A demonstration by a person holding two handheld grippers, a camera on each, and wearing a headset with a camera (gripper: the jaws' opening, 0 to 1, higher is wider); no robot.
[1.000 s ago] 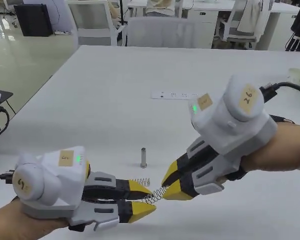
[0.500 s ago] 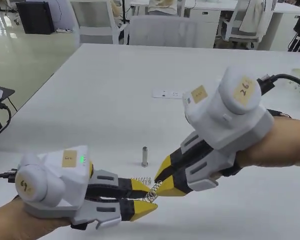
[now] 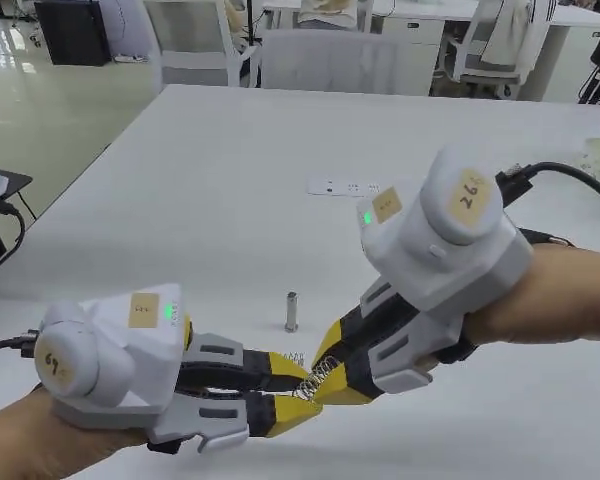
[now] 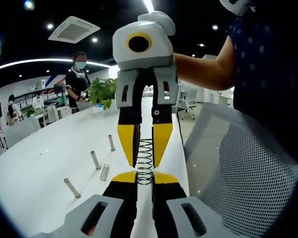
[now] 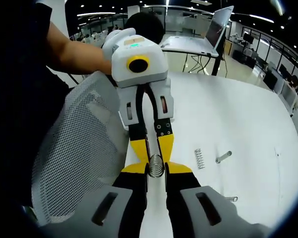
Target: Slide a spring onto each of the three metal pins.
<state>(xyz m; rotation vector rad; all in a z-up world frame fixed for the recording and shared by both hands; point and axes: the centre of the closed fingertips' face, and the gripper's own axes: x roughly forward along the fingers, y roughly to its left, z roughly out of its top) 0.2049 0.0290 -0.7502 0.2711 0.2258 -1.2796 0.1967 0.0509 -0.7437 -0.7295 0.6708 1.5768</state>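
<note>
Spring (image 3: 316, 376): held off the table between the two tongs, one end in each, spanning the short gap from tip to tip near the table's front edge.
Left tongs (image 4: 145, 174): closed on the spring's near end, the yellow tips pinched around its coils; the hand sits low at the front of the table.
Right tongs (image 5: 156, 167): closed on the other end, reaching in from the right and angled down, tip to tip with the left pair.
Pins: three stand upright in a row in the left gripper view, the near pin (image 4: 72, 188), middle pin (image 4: 95, 160) and far pin (image 4: 111, 143). All are bare and spaced apart.
Spare spring (image 4: 105, 172): lying flat on the table just beside the middle pin, between the row and the tongs.
Table (image 3: 230, 180): white, with wide open surface behind the pins as far as a power strip (image 3: 345, 187) and more beyond it.
Edges: the table's left edge falls away to a glossy floor (image 3: 50, 110). In the left gripper view the front edge runs close beside the tongs, with a mesh chair (image 4: 238, 163) just past it.
Far side: chairs (image 3: 325, 62) drawn up at the far edge.
</note>
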